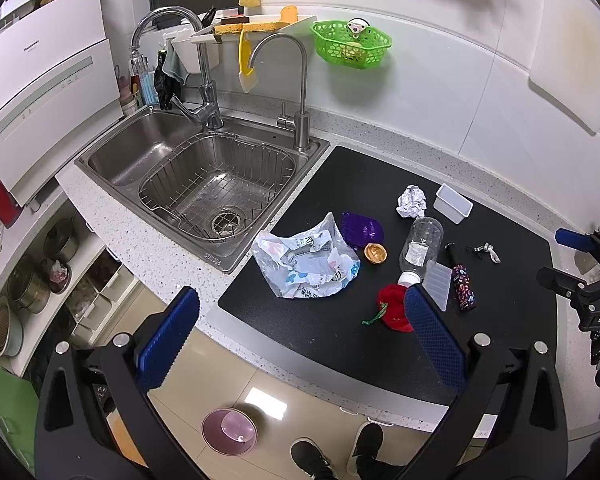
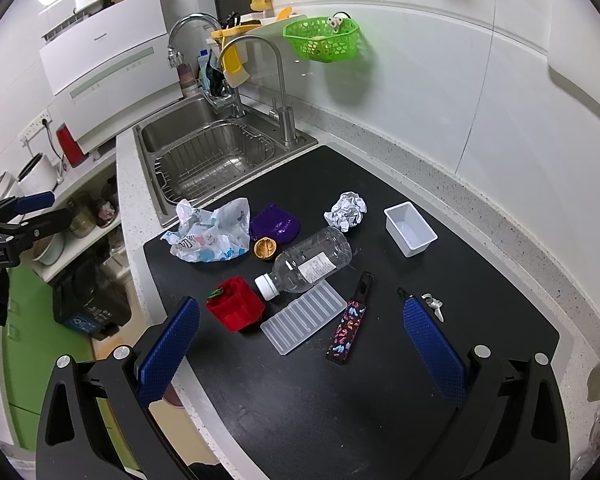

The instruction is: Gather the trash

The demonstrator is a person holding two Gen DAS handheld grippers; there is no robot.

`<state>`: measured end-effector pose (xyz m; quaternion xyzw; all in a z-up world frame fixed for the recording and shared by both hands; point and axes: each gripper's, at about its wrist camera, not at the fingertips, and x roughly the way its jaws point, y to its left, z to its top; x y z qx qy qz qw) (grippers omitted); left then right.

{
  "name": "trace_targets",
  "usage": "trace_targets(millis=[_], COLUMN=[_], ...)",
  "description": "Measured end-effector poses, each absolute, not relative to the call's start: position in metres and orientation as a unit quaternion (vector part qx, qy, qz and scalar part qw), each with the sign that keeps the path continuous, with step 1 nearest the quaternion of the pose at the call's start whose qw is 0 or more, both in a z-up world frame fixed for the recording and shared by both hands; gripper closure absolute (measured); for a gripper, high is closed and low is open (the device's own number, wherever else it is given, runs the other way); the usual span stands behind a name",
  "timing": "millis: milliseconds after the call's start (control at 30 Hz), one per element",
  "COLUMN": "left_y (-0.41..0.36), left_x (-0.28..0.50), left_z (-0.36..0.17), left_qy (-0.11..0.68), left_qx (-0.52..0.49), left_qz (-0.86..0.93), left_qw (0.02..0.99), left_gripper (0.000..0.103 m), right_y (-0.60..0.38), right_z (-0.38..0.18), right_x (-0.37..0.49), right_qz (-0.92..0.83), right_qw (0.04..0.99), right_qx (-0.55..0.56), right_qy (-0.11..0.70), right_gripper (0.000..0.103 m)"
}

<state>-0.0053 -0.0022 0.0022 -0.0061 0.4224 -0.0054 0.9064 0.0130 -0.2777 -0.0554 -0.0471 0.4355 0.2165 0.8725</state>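
Two tools being held wide apart, nothing gripped: left tool (image 1: 300,320), right tool (image 2: 302,320) | crumpled paper (image 2: 346,210), plastic bag (image 2: 210,232), bottle (image 2: 308,266) lying on black tabletop (image 2: 380,400) beside sink (image 2: 204,156)

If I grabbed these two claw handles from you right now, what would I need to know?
Left gripper and right gripper: both open, holding nothing, hovering above the black mat.
Trash, all loose on the mat: crumpled paper ball, plastic bag, empty bottle lying on its side, nutshell.
The white tub is empty; a bin stands on the floor left of the counter.
Done: nothing collected yet. Left: everything.
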Motion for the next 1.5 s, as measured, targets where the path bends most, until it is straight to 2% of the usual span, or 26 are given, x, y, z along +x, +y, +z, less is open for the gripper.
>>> trace_targets(millis=[1367,1500], left_y=[-0.002,-0.007], left_x=[0.011,0.021], left_z=[-0.011,-0.019], left_qy=[0.428,0.428], left_qx=[-0.02,0.006], left_qz=[-0.003,0.003], left_qw=[0.904,0.904], left_gripper=[0.003,0.003], right_y=[-0.28,-0.281], right_z=[-0.061,-0.066], right_x=[0.014,0.019], right_qz=[0.219,0.219], right_qw=[0.869,0.866], right_qx=[-0.046,-0.044], right_qy=[0.442,0.447], right_gripper=[0.005,0.005])
